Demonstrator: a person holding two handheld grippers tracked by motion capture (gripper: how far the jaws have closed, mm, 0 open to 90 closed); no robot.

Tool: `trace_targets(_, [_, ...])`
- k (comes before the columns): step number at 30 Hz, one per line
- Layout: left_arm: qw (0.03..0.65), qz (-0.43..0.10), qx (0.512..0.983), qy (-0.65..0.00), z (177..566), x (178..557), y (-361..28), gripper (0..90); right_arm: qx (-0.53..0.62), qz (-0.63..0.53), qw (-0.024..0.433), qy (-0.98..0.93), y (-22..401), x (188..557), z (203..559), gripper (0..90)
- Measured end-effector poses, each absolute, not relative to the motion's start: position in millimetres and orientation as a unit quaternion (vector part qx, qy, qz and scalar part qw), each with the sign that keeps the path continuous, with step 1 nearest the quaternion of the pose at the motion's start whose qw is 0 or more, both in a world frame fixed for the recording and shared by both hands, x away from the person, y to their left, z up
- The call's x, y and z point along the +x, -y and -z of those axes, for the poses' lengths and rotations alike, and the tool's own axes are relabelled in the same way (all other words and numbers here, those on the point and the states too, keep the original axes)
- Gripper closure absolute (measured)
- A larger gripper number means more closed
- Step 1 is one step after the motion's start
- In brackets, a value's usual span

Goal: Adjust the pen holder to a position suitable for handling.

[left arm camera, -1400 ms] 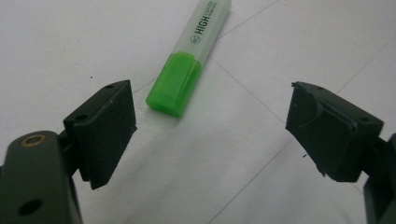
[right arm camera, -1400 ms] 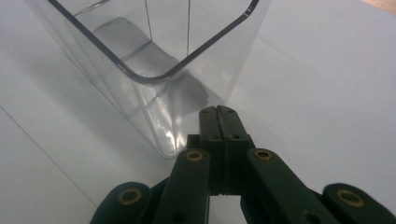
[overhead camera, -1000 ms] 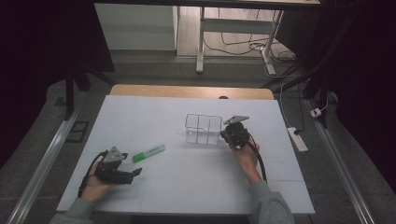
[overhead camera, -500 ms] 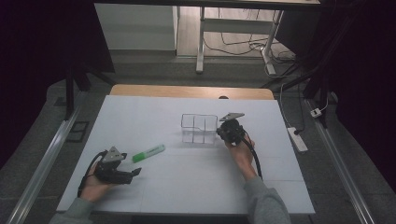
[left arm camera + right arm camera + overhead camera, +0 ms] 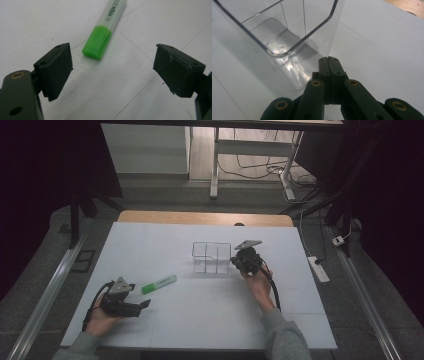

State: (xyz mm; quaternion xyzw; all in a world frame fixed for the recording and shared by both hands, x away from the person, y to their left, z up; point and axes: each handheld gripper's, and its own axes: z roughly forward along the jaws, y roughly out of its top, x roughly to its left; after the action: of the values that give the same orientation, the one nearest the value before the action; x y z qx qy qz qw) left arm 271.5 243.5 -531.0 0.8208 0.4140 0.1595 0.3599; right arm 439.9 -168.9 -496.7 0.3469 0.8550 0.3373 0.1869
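A clear plastic organizer box with inner dividers stands on the white table at mid-right. My right gripper is shut with nothing between its jaws, and its tip rests against the box's right side. In the right gripper view, the closed tip meets the near corner of the box. A highlighter with a green cap lies flat at centre-left. My left gripper sits low just short of it, open. In the left gripper view, the highlighter lies beyond the wide jaws, cap end nearest.
A bare wooden strip runs along the table's far edge with a small dark spot on it. A white power strip lies on the floor to the right. Metal rails flank the table.
The clear box and the shut right gripper beside it have edged slightly to the left. The left gripper and the highlighter have stayed where they were.
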Motion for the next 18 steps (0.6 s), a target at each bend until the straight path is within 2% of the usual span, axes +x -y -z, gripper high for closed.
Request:
trace_targets(8, [0.359,-0.16,0.82,-0.417,531.2,271.2,-245.2,15.5,0.343,-0.342,0.185,-0.855,193.2,417.1,492.2,89.7])
trace_targets(16, [0.359,-0.162,0.819,-0.417,531.2,271.1,-246.2,15.5,0.347,-0.363,0.163,-0.849,218.5,394.7,492.2,89.4])
trace_targets(18, [0.359,-0.161,0.819,-0.417,531.5,271.2,-246.4,15.5,0.342,-0.37,0.161,-0.848,224.8,386.5,492.9,80.9])
